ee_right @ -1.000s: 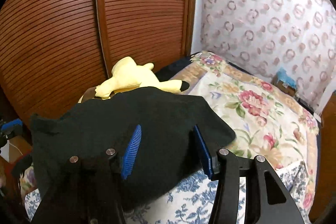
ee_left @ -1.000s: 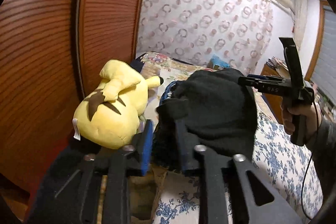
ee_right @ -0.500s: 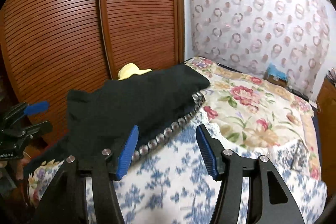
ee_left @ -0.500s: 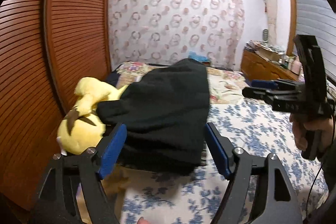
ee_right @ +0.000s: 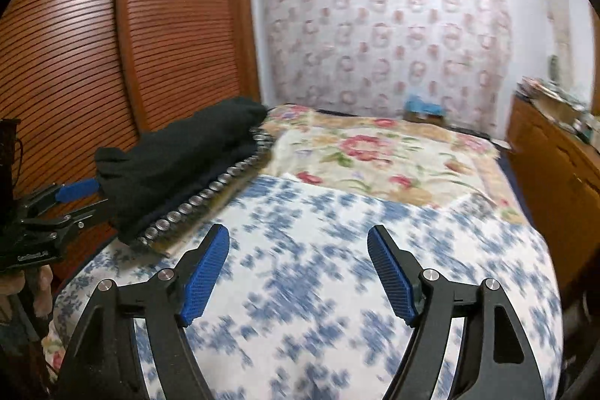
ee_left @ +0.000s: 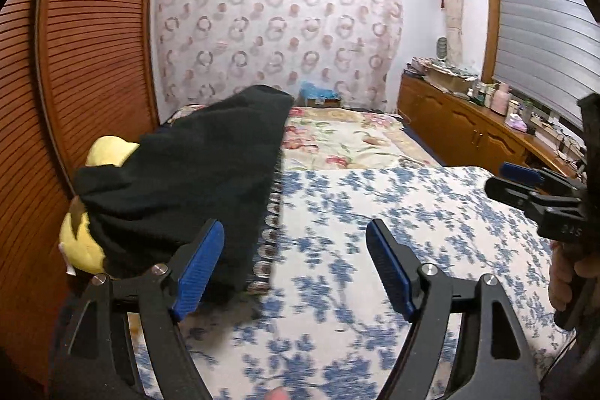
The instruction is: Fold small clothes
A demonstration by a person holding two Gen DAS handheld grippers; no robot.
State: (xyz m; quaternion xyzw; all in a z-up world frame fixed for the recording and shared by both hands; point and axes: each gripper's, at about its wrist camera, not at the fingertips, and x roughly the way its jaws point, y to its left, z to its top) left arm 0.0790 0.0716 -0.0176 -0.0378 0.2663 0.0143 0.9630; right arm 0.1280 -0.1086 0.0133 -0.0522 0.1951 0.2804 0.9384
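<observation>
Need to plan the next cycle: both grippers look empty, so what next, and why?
Probably fetch another garment: the left gripper and right gripper are open and empty, and the black garment already lies folded on the pile beside the yellow plush.

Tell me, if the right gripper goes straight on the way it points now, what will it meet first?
Most likely the blue-flowered bedspread: the open right gripper tilts downward over it, nothing between its fingers. The black garment lies off to its left.
</observation>
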